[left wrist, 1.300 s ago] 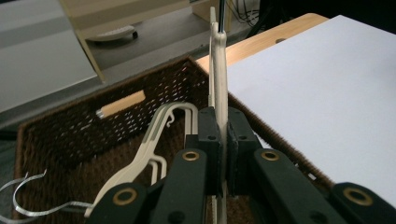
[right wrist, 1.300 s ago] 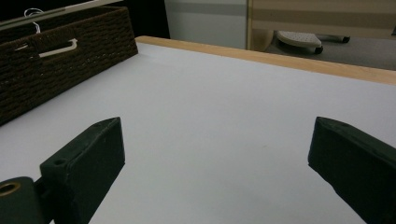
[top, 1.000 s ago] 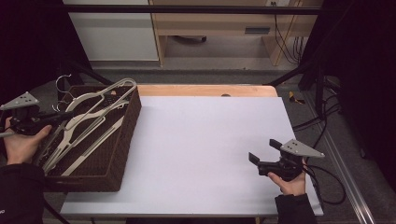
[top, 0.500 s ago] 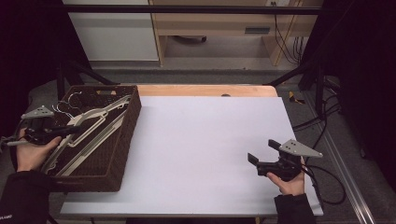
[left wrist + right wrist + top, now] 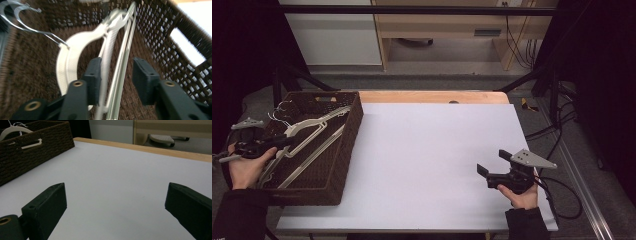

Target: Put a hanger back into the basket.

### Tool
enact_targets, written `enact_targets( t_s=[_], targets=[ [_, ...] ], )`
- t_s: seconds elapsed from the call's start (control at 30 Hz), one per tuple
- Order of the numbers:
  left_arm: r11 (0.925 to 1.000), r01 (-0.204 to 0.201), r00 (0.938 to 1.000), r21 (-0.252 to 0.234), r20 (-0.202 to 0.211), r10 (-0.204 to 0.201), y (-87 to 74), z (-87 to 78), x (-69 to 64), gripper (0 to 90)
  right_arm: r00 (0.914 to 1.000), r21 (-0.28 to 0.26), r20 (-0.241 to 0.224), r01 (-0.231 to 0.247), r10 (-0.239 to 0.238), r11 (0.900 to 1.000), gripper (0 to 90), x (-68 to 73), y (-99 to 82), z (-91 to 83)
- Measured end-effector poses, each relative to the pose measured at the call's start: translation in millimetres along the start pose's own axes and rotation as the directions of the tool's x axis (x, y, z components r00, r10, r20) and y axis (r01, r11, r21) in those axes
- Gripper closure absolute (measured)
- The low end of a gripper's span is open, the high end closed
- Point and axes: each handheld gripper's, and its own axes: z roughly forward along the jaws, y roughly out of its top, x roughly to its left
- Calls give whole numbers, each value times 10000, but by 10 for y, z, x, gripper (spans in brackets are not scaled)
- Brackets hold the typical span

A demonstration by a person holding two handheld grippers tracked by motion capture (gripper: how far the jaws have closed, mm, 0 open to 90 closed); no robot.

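High view: the left gripper (image 5: 274, 145) sits low over the near left part of the basket (image 5: 353, 131), its tip among the hangers (image 5: 309, 131). The white hangers lie slantwise inside the basket, wire hooks up by the far left corner, shoulders running toward the far right wall. Across the table (image 5: 432, 150), well apart, the right gripper (image 5: 488, 167) hovers near the right front edge, jaws spread, nothing between them.

Left gripper view: here's the close look. The two black jaws have just been opening and now stand parted, and the hangers' thin bars (image 5: 120, 82) run up through the gap between them. The left pad (image 5: 94, 80) lies right against a white bar; the right pad stands clear of it, so there's no squeeze on them. A curved white shoulder (image 5: 67, 60) sweeps off left, a wire hook (image 5: 27, 17) above it, woven basket wall all around.

Right gripper view: jaws wide apart over bare white table (image 5: 115, 182), holding nothing. The basket (image 5: 32, 162) sits far left, a hanger (image 5: 15, 131) peeking over its rim.
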Motion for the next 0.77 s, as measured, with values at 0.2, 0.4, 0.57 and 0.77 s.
enact_targets(
  t_s=[0.2,0.4,0.57,0.77],
  targets=[
    [9863,-168,9985,-1640,477,249,37,-214,-322,381,10000,20,-40,18,-17,10000,42,6,-9,18],
    [9571,-594,9834,-2837,1481,1049,-12,-334,-846,224,9999,11,-139,86,-85,10000,38,9,-18,22],
    [9498,-522,9687,-3083,2155,1232,-114,-281,-1218,102,9997,-64,-193,127,-128,9999,36,0,-17,1],
    [9510,-740,9585,-3001,2420,1510,-223,-121,-1545,71,9997,-98,-206,97,-99,9999,35,-9,-21,-7]
  ],
)
